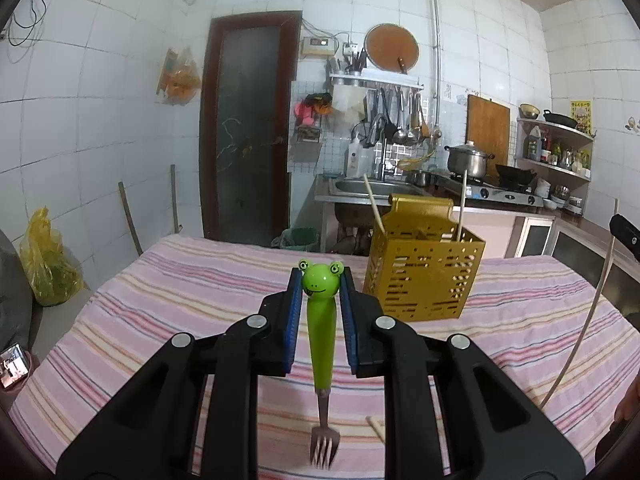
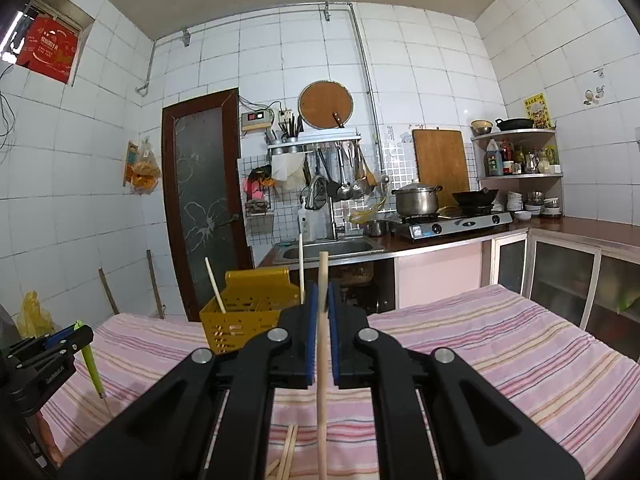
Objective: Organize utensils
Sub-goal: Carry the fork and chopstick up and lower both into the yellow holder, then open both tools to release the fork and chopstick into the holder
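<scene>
Two utensils up at once: left gripper (image 1: 320, 280) pinches the frog fork (image 1: 321, 332) by its green handle, tines down over the bench (image 1: 160, 300). Right gripper (image 2: 322, 300) jaws pressed on a chopstick (image 2: 322, 344), held near vertical. Gold caddy (image 1: 424, 276) stands on the striped cloth just ahead of both, two chopsticks already in it. Looks like mid-transfer, both loads lifted, neither dropped in yet. Next move: carry each over the caddy's open top, line up with a slot, lower, then release. More chopsticks (image 2: 289, 452) lie loose on the cloth. Writing: left gripper's side print, the red box in the wall recess and the yellow wall poster are all too small to read.
</scene>
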Demonstrator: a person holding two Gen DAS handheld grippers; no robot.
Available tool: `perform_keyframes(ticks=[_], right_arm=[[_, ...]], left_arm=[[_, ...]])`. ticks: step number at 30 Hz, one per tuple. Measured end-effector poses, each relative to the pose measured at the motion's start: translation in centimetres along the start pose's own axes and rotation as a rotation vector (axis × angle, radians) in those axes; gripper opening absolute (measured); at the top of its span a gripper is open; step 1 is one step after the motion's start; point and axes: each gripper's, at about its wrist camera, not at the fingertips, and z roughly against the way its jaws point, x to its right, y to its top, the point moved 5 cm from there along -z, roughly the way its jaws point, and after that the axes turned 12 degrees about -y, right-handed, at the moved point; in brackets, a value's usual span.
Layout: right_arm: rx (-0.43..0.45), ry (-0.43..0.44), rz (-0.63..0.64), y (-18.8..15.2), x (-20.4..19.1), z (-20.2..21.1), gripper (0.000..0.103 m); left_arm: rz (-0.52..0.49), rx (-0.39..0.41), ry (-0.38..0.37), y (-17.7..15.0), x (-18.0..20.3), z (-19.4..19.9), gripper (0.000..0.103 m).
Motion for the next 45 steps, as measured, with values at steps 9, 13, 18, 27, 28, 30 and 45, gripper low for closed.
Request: perform_keyframes(ticks=[9,13,18,27,28,30,45], right_arm=[[0.043,-0.007,0.029,3.2,-0.5,-0.6,0.006],[0.059,0.000,0.024,5.0,-1.0,-1.8,0.006],[0.094,0.010,0.006,7.9,-1.9,-3.7,0.006],[0.180,0.056,-0.057,13.5,-5.6,-10.3,0.006],[0.180,0.065,-0.072,13.7,-6.1,-11.4,0.006],[0.175,0.076,-0.094,13.6,-6.8,-13.2,0.006],[-0.041,0.082,0.030,4.2,-8.8,-21.9,0.006]], left_arm=[[0.023,0.039,-0.058,3.6,1.3,-0.8,0.018],[0.024,0.067,-0.082,5.6,2.2,-1.5,0.018],[0.019,0.139,-0.119,9.9,3.6,-2.2,0.018],[-0.007,0.272,-0.136,17.1,5.9,-6.5,0.018],[-0.002,0.274,-0.132,17.3,5.8,-7.5,0.018],[0.010,0.266,-0.129,17.4,5.5,-9.9,0.018],[0.118,0.043,-0.086,10.4,0.6,-21.2,0.018]])
